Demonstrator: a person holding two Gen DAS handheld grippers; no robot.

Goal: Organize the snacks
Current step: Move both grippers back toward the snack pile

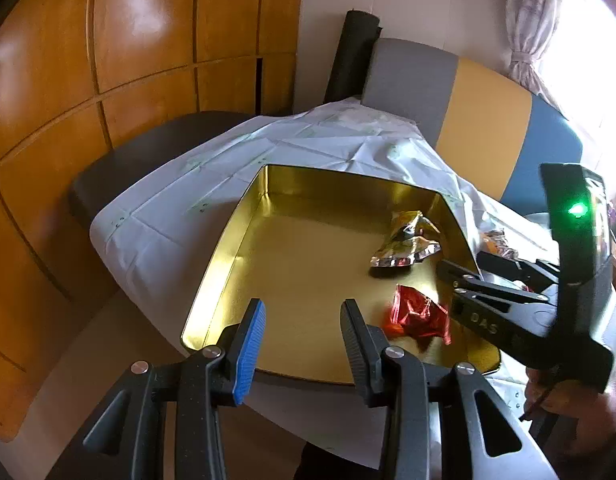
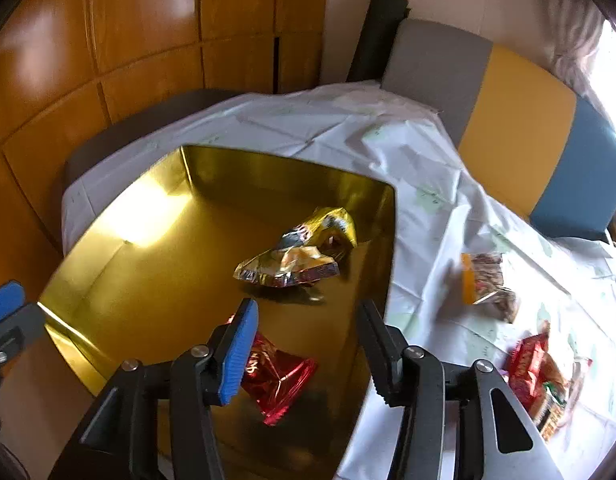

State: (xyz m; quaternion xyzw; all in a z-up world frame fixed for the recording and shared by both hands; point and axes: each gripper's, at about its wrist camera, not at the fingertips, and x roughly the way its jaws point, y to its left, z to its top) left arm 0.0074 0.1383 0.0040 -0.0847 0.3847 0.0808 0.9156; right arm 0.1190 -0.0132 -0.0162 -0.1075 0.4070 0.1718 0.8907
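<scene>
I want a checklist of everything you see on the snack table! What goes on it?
Surface: white tablecloth, creased.
Job's things: gold tin holds a gold snack packet and a red snack packet; two more packets lie on the cloth outside it.
Clutter: nothing seen.
Grippers: left gripper and right gripper both open, empty, above the tin.
Cables: nothing seen.
Surroundings: wooden wall panels, striped cushion.

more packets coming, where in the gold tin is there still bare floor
Free: the tin's left half, from its left wall to the gold packet and red packet. Crowded: its right side, where both lie, with the right gripper above.
</scene>
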